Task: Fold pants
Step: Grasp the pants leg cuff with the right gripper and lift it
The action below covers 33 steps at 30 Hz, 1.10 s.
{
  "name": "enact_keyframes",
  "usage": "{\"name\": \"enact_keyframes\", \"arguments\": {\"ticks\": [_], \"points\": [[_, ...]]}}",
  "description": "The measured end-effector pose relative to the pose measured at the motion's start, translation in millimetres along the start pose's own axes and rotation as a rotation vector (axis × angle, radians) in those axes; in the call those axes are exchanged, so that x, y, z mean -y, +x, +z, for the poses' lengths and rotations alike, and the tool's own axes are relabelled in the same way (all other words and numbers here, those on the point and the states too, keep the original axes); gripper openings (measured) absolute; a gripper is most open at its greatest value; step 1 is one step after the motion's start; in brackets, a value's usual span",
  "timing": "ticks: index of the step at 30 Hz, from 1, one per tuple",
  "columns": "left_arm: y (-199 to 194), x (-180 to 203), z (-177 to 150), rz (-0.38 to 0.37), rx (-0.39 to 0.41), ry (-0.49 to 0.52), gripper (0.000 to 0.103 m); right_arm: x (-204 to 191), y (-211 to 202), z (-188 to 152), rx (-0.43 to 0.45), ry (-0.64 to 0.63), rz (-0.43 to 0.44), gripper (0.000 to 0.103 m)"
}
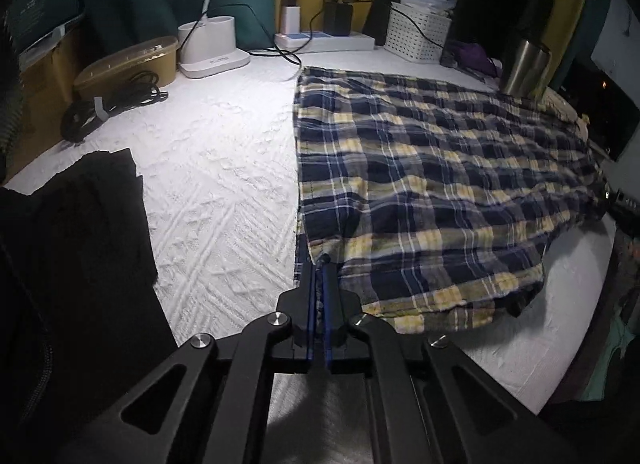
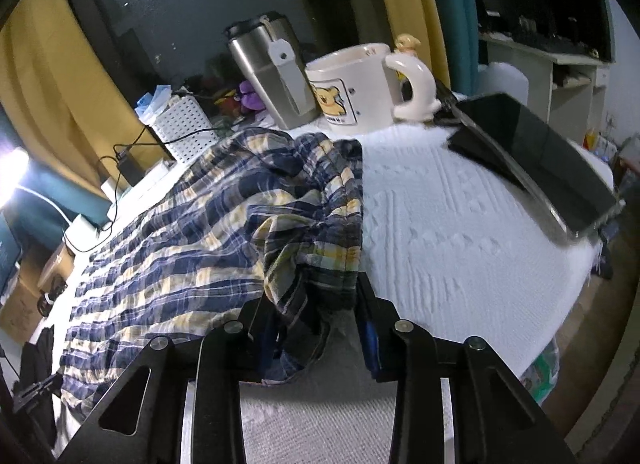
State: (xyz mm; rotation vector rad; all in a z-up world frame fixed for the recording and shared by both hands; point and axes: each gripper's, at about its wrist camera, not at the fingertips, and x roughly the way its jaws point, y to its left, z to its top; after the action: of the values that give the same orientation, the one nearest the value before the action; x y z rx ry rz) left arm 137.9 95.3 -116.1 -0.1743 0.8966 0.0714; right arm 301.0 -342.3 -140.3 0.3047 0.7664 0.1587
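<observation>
Blue, white and yellow plaid pants (image 1: 432, 183) lie spread on a white textured cover (image 1: 224, 167). My left gripper (image 1: 320, 264) is shut on the near left corner of the pants, the hem pinched between its blue pads. In the right wrist view the bunched waistband end of the pants (image 2: 312, 240) sits between my right gripper's (image 2: 316, 296) fingers, which stand apart around the cloth with a gap on each side. The pants (image 2: 180, 248) stretch away to the left there.
Behind the pants stand a steel tumbler (image 2: 272, 75), a white mug (image 2: 356, 87), a white basket (image 1: 418, 33), a power strip (image 1: 324, 39) and a lamp base (image 1: 212, 47). A dark tablet (image 2: 532, 155) lies right. Black cloth (image 1: 80, 232) lies at left, near coiled cables (image 1: 112, 103).
</observation>
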Motion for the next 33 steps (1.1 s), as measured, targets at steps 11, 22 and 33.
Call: {"name": "enact_keyframes", "arguments": {"ticks": [11,22,33], "points": [[-5,-12,43,-0.007,0.076,-0.004,0.055,0,-7,0,0.014,0.066,0.057,0.087],[14,-12,60,-0.017,0.043,-0.007,0.055,-9,20,7,-0.025,0.118,0.128,0.087],[38,-27,77,0.003,0.018,-0.026,0.055,-17,49,36,-0.032,0.103,0.095,0.087]]}}
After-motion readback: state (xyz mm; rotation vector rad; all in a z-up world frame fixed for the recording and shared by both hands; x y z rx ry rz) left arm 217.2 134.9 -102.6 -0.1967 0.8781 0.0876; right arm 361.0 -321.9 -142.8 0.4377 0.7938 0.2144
